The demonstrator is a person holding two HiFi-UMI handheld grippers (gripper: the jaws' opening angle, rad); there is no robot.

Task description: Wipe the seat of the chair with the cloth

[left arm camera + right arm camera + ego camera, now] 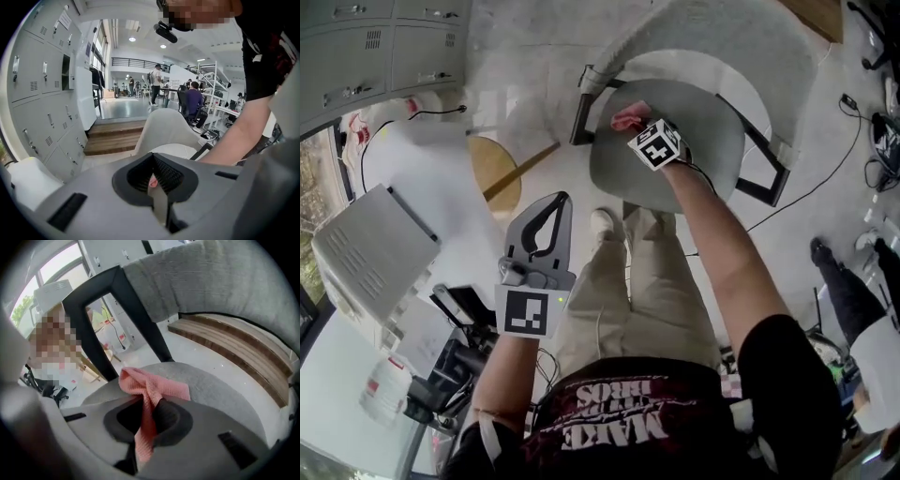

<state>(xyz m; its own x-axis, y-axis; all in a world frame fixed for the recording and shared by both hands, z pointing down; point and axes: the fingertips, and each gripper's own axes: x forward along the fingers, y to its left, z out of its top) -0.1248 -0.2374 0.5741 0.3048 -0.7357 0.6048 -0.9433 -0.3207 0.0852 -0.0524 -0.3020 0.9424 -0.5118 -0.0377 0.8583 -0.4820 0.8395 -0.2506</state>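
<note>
The chair's grey seat (694,150) lies ahead of me under its curved pale backrest (712,33). A pink cloth (628,117) rests on the seat's left part. My right gripper (636,125) is down on the seat and shut on the cloth (152,385), which bunches out past its jaws onto the seat (215,387). My left gripper (555,202) is held over the floor, left of and short of the chair, shut with nothing in it. In the left gripper view the backrest (164,126) rises beyond the shut jaws.
A round wooden stool (492,169) stands left of the chair, with a white machine (370,248) and grey lockers (375,42) further left. Cables (862,141) trail over the floor at right. My shoe (603,223) is just before the seat. A wooden step (234,343) runs behind.
</note>
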